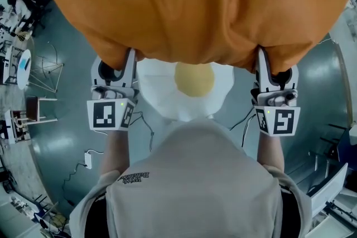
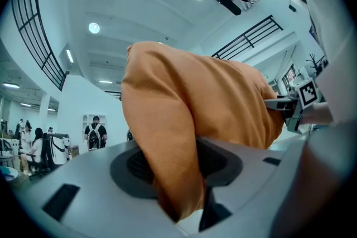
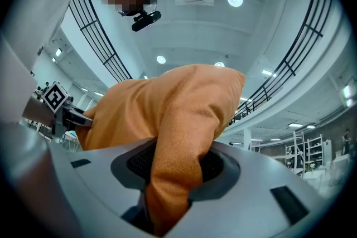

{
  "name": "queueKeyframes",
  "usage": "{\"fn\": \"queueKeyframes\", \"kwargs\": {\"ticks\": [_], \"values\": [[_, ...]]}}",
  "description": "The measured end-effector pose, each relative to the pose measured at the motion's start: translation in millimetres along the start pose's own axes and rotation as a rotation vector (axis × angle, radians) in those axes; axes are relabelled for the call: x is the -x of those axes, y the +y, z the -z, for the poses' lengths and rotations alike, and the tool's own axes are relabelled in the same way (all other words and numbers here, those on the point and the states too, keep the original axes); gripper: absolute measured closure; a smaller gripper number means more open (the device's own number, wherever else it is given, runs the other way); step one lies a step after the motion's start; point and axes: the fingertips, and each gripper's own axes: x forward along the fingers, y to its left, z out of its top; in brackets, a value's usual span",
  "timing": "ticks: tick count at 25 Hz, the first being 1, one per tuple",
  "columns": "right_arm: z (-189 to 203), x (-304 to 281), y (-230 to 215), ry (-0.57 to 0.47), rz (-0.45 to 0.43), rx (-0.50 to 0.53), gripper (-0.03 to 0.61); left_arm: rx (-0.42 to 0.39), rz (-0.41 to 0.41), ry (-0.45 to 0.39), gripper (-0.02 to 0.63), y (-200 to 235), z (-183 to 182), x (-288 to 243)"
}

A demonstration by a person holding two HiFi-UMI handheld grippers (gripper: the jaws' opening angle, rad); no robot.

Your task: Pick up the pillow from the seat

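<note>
A large orange pillow (image 1: pixel 189 3) hangs high in the air and fills the upper half of the head view. My left gripper (image 1: pixel 129 58) is shut on its near left edge, and my right gripper (image 1: pixel 263 59) is shut on its near right edge. In the left gripper view a fold of the orange pillow (image 2: pixel 167 136) is pinched between the jaws. The right gripper view shows the same: the orange pillow (image 3: pixel 178 147) bunched in the jaws. Below the pillow sits a white seat shaped like a fried egg (image 1: pixel 187 89) with a yellow centre.
The grey floor (image 1: pixel 67 136) has cables (image 1: pixel 83 161) trailing at the left. Small tables and stools (image 1: pixel 33 108) stand at the left edge, white racks (image 1: pixel 329 192) at the lower right. People (image 2: pixel 95 134) stand far off in the hall.
</note>
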Motion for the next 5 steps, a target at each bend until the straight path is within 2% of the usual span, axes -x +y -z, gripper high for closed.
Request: {"fn": "queueKeyframes", "kwargs": {"ticks": [5], "values": [[-3.0, 9.5, 2.3, -0.006, 0.003, 0.005, 0.4, 0.005, -0.004, 0.001, 0.428, -5.1, 1.6, 10.7]]}}
